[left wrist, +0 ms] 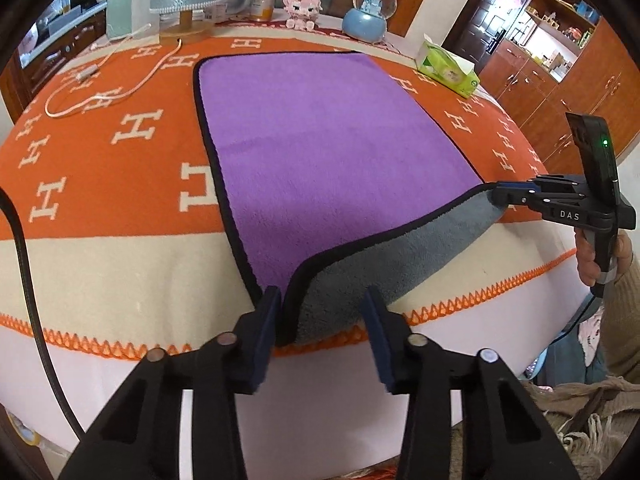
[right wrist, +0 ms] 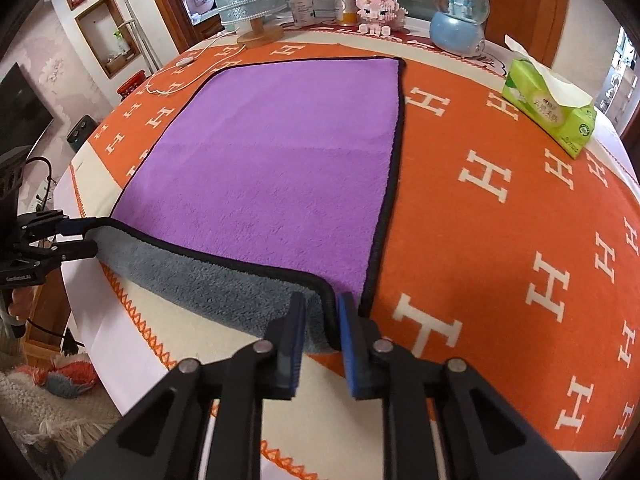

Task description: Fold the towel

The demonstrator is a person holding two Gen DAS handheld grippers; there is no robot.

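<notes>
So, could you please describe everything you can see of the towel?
The towel is a plush rectangle, purple on top, grey underneath, bound with a black edge. It lies mostly flat on the orange H-patterned blanket, its near edge lifted and curled so the grey side shows. The left gripper straddles the near left corner with its jaws apart; the right gripper brackets the near right corner.

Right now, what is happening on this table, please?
A person with a gripper in each hand is starting to fold a purple towel. The right gripper and the left gripper each have a near corner between their fingers, lifted so the grey underside shows. The rest lies flat on the orange tablecloth.
</notes>
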